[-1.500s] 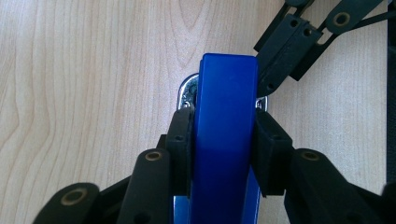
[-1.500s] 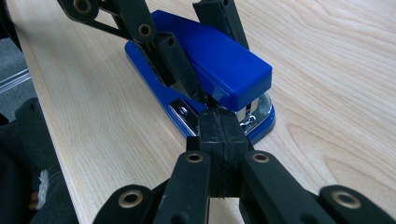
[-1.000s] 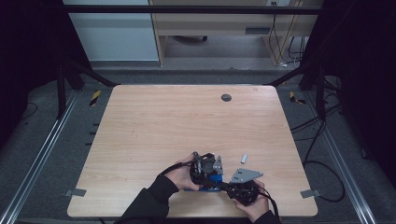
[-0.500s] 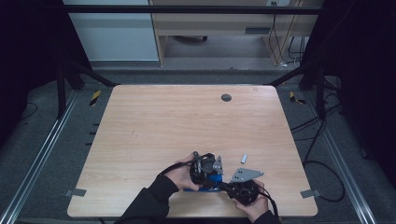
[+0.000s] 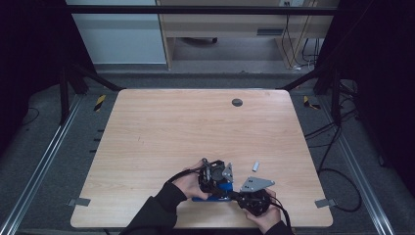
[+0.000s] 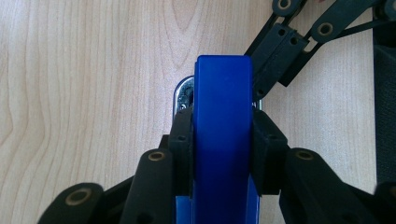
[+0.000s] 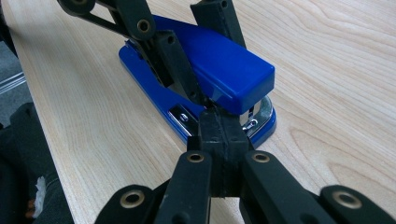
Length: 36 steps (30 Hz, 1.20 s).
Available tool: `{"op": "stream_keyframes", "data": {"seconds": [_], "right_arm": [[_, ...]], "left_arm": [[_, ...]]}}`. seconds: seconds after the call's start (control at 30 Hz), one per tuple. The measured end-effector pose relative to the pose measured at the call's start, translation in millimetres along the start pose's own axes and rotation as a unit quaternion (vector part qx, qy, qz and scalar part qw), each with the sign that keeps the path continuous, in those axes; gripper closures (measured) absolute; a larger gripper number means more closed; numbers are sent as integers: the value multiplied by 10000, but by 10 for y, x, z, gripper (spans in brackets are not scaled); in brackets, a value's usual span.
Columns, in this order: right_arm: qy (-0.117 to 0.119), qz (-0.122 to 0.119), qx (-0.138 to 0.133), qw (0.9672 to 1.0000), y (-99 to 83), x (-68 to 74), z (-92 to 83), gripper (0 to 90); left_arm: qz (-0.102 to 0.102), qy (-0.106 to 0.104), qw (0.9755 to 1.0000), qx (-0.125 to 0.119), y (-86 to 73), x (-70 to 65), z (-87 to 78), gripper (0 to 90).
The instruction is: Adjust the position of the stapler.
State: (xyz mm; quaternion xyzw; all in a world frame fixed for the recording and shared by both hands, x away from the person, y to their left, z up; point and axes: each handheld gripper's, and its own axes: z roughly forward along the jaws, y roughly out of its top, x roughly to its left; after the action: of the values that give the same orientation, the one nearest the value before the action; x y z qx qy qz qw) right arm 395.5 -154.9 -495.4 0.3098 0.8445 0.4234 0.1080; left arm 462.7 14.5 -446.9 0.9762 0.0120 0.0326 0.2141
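Observation:
A blue stapler [image 7: 224, 70] lies flat near the table's front edge [image 5: 205, 198]. My left gripper [image 6: 223, 126] comes down from above and is shut on the stapler's blue top arm [image 6: 223, 93], one pad on each side. In the right gripper view its black fingers [image 7: 175, 65] straddle that arm. My right gripper [image 7: 218, 119] is shut with nothing between its jaws. Its joined tips touch the stapler's side near the front, at the metal strip between top arm and base. In the high view the left gripper [image 5: 216, 185] and right gripper [image 5: 235, 196] meet over the stapler.
A small pale grey piece [image 5: 255, 166] lies on the table just behind the right hand. A round dark grommet [image 5: 237, 102] sits near the far edge. Cables trail on the floor to the right [image 5: 337, 171]. A metal rail [image 5: 44, 161] runs along the table's left side.

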Motion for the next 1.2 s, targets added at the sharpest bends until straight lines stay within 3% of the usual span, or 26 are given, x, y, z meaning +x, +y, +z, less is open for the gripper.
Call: {"op": "stream_keyframes", "data": {"seconds": [0.77,1.2], "right_arm": [[-31,-4,9,10000,3,18,3,900],[13,-38,-7,10000,-2,20,5,900]], "left_arm": [[17,-39,9999,-126,-37,4,-18,660],[-75,-22,9993,-362,-78,-20,-32,661]]}}
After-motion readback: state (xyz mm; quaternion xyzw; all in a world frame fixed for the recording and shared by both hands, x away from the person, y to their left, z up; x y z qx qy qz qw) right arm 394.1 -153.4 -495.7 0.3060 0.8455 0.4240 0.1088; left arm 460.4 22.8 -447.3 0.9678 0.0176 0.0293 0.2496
